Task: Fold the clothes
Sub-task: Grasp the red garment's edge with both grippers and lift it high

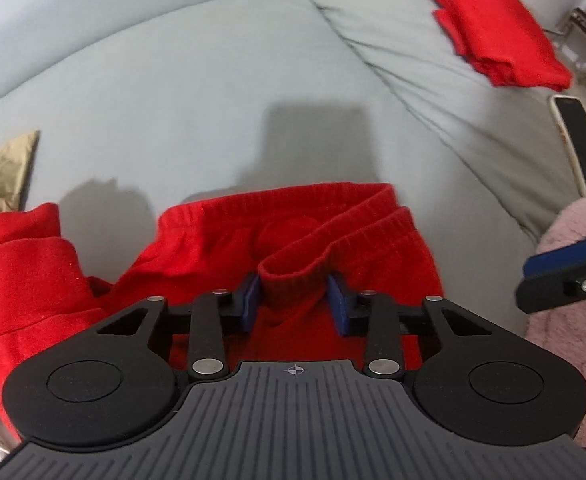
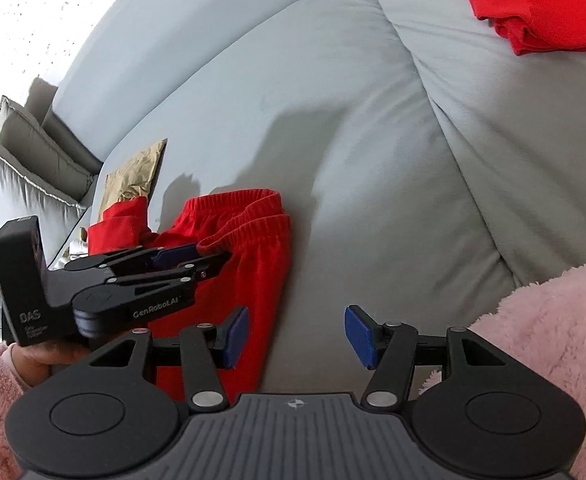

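Left hand-held gripper (image 1: 294, 300) has a ribbed fold of the red pants (image 1: 293, 240) between its blue pads (image 1: 339, 300); the fold fills the gap and both pads appear to press on it, jaws part-way apart. In the right wrist view this same gripper (image 2: 213, 258) reaches in from the left, its fingers closed onto the waistband edge. Right hand-held gripper (image 2: 297, 338) stands wide open with nothing between its blue pads (image 2: 359, 334), hovering over the bare bed sheet (image 2: 333, 160) just right of the pants.

Those pants lie near the bed's near edge, bunched rather than flat. Their fabric is bright red and soft-looking, like fleece; the elastic waistband is ribbed and curls into two thick rolled lips. To the left, more red cloth (image 1: 21, 260) is heaped in loose rounded folds; whether it is part of the same garment I cannot tell.

A second red garment (image 1: 493, 28) lies folded into a flat stack toward the far right of the bed, well apart from the pants. The sheet is smooth grey with long diagonal creases. A crinkled gold bag (image 2: 133, 180) rests at the left edge, beside grey piped pillows (image 2: 29, 168). Fluffy pink sleeves (image 2: 553, 328) frame the right wrist view, and a phone (image 1: 581, 144) lies at the right edge.
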`<move>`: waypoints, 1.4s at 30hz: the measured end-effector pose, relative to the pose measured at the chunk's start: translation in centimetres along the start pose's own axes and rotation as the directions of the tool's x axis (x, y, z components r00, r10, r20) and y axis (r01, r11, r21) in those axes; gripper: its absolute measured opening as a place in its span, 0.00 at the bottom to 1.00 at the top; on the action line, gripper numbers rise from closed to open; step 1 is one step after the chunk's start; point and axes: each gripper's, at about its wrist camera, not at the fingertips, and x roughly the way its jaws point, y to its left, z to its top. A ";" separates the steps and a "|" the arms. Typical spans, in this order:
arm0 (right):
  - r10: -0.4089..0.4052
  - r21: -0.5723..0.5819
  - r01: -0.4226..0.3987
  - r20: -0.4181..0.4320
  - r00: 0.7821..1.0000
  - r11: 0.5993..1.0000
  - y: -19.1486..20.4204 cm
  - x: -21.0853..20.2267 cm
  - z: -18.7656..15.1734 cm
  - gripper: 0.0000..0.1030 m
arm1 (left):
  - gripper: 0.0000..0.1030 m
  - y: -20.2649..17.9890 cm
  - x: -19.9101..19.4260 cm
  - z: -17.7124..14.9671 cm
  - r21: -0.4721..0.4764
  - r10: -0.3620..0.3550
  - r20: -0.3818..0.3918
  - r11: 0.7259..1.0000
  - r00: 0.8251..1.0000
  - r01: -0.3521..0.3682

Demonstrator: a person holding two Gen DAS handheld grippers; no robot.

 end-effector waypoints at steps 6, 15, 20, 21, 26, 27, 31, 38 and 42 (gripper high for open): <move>-0.003 -0.006 0.004 0.031 1.000 1.000 0.6 -1.1 -0.5 0.55 | 0.08 -0.3 -4.0 -1.4 -0.056 -0.012 0.120 0.998 0.993 0.018; 0.038 -0.073 -0.033 0.075 0.996 0.997 3.4 -2.1 0.3 0.57 | 0.07 -3.3 -15.8 -8.9 0.013 -0.145 0.271 0.989 0.952 0.147; 0.075 -0.157 -0.068 0.039 0.996 0.985 7.4 -0.3 2.2 0.63 | 0.07 -4.3 -16.7 -11.8 -0.014 -0.152 0.261 0.987 0.953 0.161; 0.084 -0.180 -0.078 0.026 0.996 0.981 8.5 0.2 2.8 0.66 | 0.07 -4.4 -16.7 -11.9 -0.023 -0.148 0.266 0.987 0.953 0.159; 0.082 -0.286 -0.101 -0.077 0.994 0.953 13.8 3.5 5.3 0.76 | 0.07 -4.3 -16.6 -11.5 -0.049 -0.156 0.286 0.983 0.946 0.177; 0.070 -0.316 -0.103 -0.114 0.991 0.943 15.1 4.6 5.7 0.77 | 0.07 -4.3 -16.4 -11.3 -0.046 -0.156 0.280 0.983 0.947 0.176; -0.010 -0.399 -0.076 -0.209 0.978 0.914 18.5 8.9 6.3 0.78 | 0.07 -4.5 -16.1 -11.0 -0.035 -0.155 0.267 0.985 0.951 0.170; -0.184 -0.485 0.083 -0.164 0.969 0.870 18.7 12.5 6.4 0.09 | 0.07 -3.1 -17.5 -10.3 -0.066 -0.062 0.306 0.994 0.950 0.086; -0.087 -0.361 0.070 -0.031 0.996 0.930 16.8 7.0 8.6 0.09 | 0.07 -1.1 -19.2 -9.6 -0.138 0.045 0.350 0.990 0.936 0.004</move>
